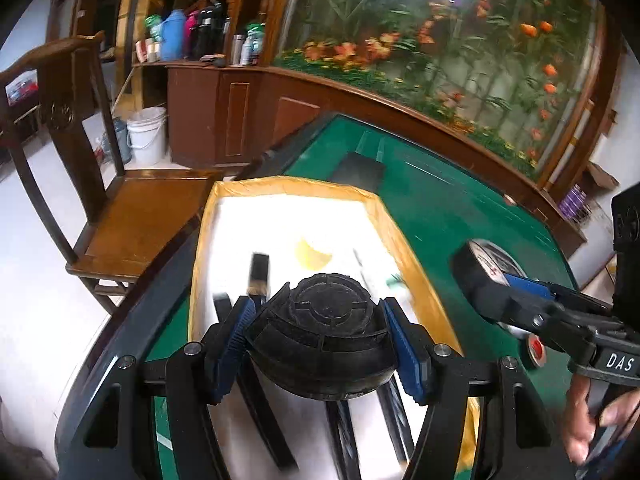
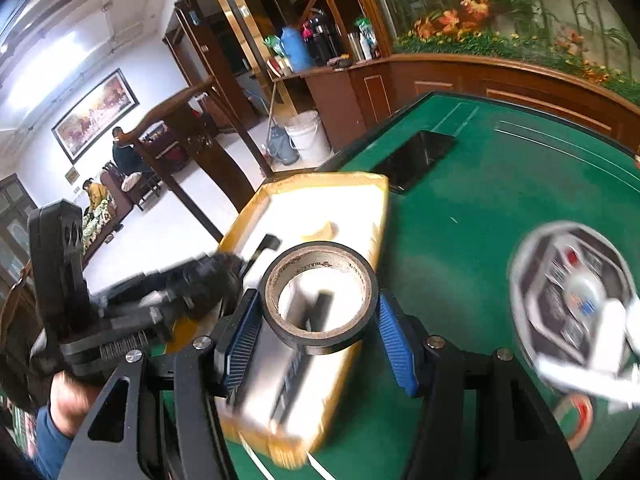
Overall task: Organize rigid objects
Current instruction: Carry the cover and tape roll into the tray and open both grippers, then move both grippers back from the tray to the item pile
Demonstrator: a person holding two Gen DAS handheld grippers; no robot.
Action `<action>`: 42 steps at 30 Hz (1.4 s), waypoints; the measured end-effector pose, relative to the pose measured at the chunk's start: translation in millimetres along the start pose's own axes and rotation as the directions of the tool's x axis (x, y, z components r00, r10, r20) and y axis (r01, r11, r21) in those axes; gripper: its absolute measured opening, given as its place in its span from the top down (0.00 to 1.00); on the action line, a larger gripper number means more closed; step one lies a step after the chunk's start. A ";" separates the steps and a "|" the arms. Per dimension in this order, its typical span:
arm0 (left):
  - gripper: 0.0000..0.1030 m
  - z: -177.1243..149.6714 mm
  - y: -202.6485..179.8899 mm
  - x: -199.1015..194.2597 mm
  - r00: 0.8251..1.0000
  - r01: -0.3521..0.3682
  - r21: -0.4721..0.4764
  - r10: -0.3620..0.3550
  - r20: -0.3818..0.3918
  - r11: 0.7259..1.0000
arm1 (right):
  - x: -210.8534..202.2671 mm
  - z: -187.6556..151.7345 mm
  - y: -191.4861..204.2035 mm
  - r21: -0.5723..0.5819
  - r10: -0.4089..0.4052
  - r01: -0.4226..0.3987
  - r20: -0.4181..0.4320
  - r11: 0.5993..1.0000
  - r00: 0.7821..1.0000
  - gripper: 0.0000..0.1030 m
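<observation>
light: bright, ceiling glare | tray interior overexposed | blur: motion-smeared | edges: fisheye-bent, dark corners

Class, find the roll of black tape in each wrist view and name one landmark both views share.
Left wrist view: the roll of black tape sits at right-centre, held between the right gripper fingers above the green table.
Right wrist view: it sits at bottom-centre, seen through its open core.
Shared landmark: the yellow-rimmed white tray.
</observation>
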State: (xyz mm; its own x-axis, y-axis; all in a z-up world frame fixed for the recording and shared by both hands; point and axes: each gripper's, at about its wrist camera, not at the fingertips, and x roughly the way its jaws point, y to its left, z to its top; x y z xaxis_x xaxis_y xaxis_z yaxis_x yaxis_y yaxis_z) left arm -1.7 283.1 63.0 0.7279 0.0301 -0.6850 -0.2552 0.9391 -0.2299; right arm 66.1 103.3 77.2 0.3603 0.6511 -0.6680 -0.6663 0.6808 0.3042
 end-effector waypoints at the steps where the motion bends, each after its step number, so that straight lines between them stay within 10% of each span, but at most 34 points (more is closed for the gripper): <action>1: 0.34 5.0 -0.2 8.0 1.000 -0.019 0.009 0.019 -0.004 1.000 | 11.8 9.6 1.4 0.014 -0.002 0.002 -0.002 1.000 1.000 0.44; 22: 0.30 18.5 31.6 36.5 0.999 -0.029 -0.103 0.028 -0.016 0.994 | 161.4 73.0 9.3 0.056 -0.061 0.071 -0.159 0.996 0.985 0.43; 42: 0.21 -38.7 -29.4 -44.1 0.987 0.075 -0.038 -0.068 0.149 0.997 | 70.6 33.8 15.0 0.039 0.030 -0.029 -0.024 0.999 0.999 0.32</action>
State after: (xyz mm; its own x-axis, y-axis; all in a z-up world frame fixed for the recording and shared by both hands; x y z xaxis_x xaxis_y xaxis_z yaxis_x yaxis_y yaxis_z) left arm -51.0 240.9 73.3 0.8302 0.0166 -0.5572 -0.2241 0.9252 -0.3063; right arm 103.6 170.8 57.6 0.3245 0.6627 -0.6749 -0.6503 0.6744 0.3496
